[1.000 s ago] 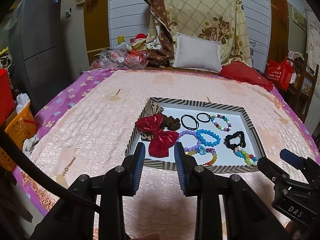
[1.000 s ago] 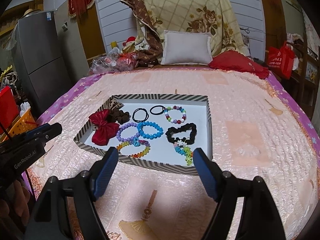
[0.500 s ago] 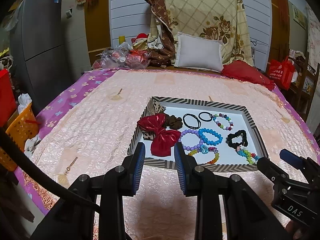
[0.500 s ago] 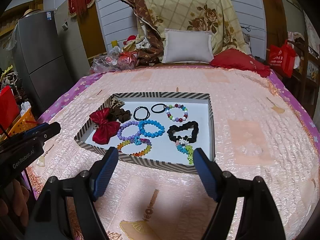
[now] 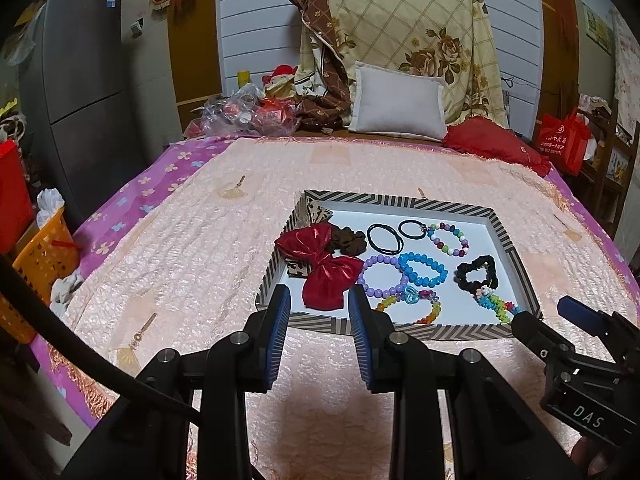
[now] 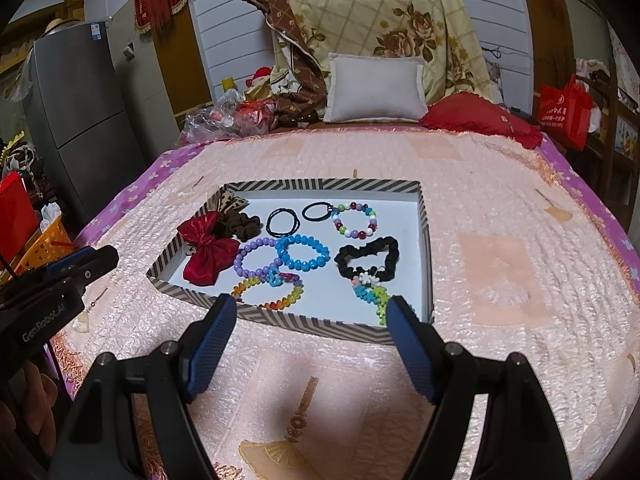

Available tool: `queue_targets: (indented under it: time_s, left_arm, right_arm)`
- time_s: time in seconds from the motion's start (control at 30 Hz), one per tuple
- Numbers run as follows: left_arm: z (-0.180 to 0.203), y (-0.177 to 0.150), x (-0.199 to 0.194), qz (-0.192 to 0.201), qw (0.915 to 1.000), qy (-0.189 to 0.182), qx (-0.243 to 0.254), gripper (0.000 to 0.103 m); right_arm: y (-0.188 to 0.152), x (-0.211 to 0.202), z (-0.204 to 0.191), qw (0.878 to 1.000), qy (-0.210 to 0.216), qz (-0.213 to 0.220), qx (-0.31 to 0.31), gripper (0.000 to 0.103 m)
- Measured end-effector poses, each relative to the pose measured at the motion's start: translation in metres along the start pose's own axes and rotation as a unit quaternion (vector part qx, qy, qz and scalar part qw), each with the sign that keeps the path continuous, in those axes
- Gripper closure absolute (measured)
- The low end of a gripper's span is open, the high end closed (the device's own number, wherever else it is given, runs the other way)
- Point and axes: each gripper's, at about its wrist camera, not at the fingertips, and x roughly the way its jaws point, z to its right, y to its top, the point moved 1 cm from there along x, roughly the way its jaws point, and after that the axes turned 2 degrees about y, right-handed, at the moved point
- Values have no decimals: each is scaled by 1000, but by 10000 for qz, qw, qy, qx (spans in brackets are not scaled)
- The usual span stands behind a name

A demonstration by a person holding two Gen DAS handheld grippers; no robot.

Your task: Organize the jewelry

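While the bed carried the striped tray, the jewelry lay inside it: a red bow at left, bracelets in the middle. Both grippers, left and right, hovered before the tray, jaws apart, holding nothing.

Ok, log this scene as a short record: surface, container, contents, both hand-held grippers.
surface: bed with a pink quilted bedspread
container: shallow striped tray, white inside, lying on the bedspread
contents: red bow, brown scrunchie, purple bead bracelet, blue bead bracelet, rainbow bead bracelet, black scrunchie
left hand-held gripper: open, nothing between the pads, short of the tray's near rim
right hand-held gripper: open wide, empty, short of the tray's near rim
task state: nothing picked up yet
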Motion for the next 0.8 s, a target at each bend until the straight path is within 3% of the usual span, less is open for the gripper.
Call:
queue_targets:
  time_s: [0.8]
  left_arm:
    - [5, 2, 12, -14, 9999, 10, 125, 73]
  right_arm:
    - [0, 17, 4, 9998, 55, -174, 41, 23]
